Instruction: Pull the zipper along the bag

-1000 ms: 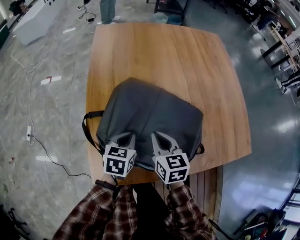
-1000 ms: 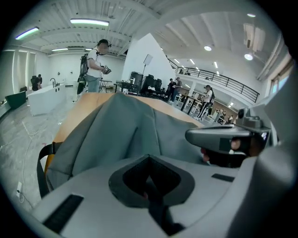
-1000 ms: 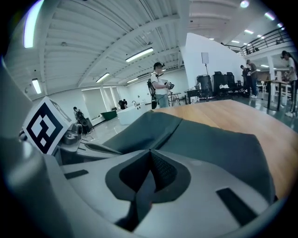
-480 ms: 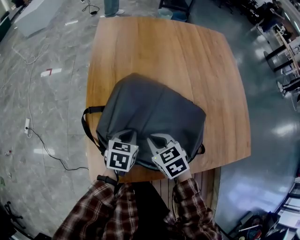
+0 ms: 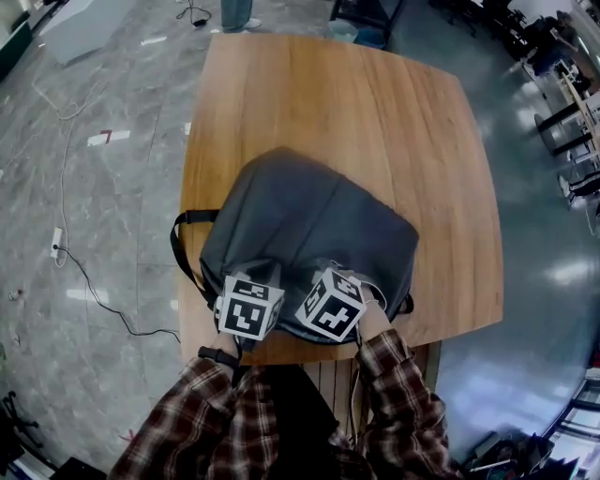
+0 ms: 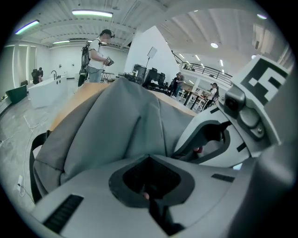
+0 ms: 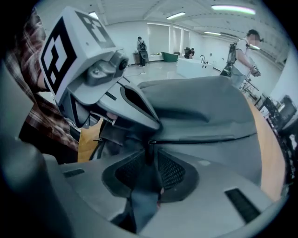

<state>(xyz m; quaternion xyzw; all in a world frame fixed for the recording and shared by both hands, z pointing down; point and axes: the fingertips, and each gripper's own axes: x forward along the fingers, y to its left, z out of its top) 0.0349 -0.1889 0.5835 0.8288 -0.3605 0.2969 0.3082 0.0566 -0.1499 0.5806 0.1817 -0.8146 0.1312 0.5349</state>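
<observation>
The head camera looks steeply down on the grey bag, which both gripper cameras face close-up from its near edge.

An open lab hall: polished floor, trailing cables, ceiling strip lights.

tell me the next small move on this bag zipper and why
Probably draw the right gripper along the zipper, away from the left gripper. Its jaws are shut on the zipper pull at one end of that line, and the left gripper looks clamped on the bag, bracing it.
</observation>
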